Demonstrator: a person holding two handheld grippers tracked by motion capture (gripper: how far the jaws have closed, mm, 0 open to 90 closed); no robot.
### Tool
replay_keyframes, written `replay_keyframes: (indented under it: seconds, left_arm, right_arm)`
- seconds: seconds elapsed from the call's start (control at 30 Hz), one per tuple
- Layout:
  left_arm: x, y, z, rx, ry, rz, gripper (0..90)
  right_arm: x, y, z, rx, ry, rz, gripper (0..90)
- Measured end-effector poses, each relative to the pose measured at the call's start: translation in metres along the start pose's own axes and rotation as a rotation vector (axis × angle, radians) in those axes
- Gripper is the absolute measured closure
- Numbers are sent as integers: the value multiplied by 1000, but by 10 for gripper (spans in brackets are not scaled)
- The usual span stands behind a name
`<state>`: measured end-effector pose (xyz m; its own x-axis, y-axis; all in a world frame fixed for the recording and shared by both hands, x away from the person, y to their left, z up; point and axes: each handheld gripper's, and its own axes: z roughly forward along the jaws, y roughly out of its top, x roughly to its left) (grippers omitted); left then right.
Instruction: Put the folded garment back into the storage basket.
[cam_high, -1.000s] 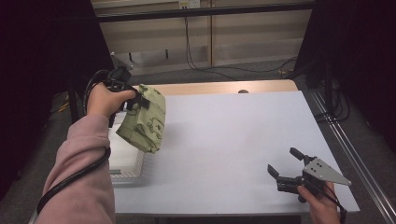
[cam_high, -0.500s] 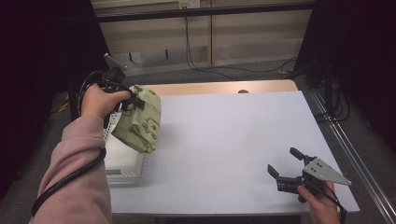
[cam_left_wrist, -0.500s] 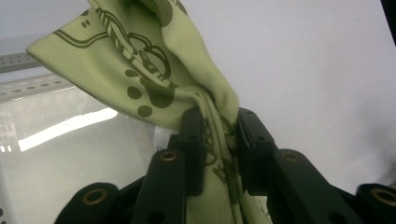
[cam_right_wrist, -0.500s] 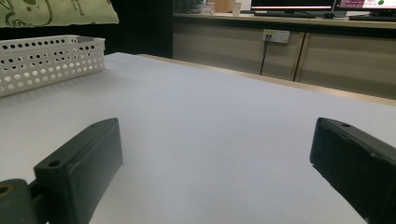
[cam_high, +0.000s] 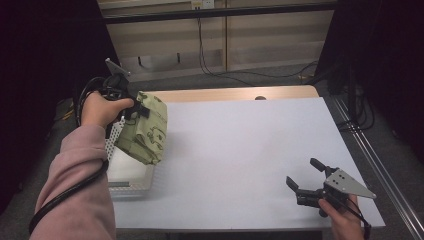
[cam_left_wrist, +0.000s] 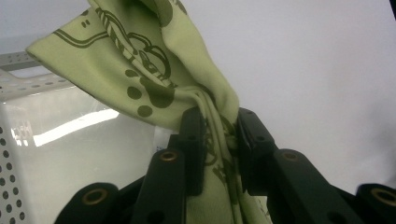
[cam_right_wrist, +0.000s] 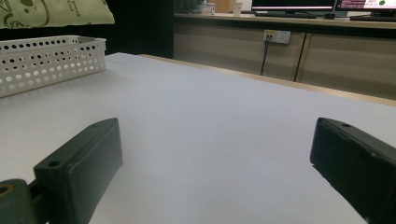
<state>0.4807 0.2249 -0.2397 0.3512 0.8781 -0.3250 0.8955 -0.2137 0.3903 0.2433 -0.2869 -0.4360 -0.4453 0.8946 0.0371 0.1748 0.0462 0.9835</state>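
At the left of the high view, the person's left hand (cam_high: 102, 107) in a pink sleeve (cam_high: 75, 185) lifts the left gripper (cam_high: 131, 111). Its jaws are pinching a bunched fold of the green printed cloth (cam_high: 145, 131), which hangs in the air above the white perforated basket (cam_high: 131, 179) at the left edge of the white desk (cam_high: 240, 150). At the lower right of the frame, the right gripper (cam_high: 306, 177) is low over the bare desk, with its jaws spread wide and nothing between them.
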Motion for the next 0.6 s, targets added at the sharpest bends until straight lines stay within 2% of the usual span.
replay_keyframes:
  seconds: [0.17, 0.2, 0.23, 0.33, 0.37, 0.43, 0.47, 0.6]
  left_arm:
    - [4, -2, -1, -7, 6, -5, 742]
    - [5, -2, -1, -2, 10, 9, 743]
    - [5, -2, -1, -6, 18, -8, 743]
    - [7, -3, -1, -12, 11, -8, 742]
    - [13, -3, -5, 38, 12, 65, 743]
    - [13, -4, -5, 31, 17, 47, 742]
    - [11, -4, -3, 0, 16, 2, 742]
    - [12, -6, -4, -7, 30, -7, 742]
  right_arm:
    - [0, 0, 0, -2, 0, -3, 18]
    - [0, 0, 0, -2, 0, -4, 18]
    - [0, 0, 0, -2, -1, -4, 18]
    - [0, 0, 0, -2, -2, -4, 19]
    - [0, 0, 0, -3, -1, -5, 18]
    - [0, 0, 0, -3, -1, -5, 19]
    - [0, 0, 0, -3, -1, -6, 19]
    - [0, 0, 0, -3, -1, -5, 18]
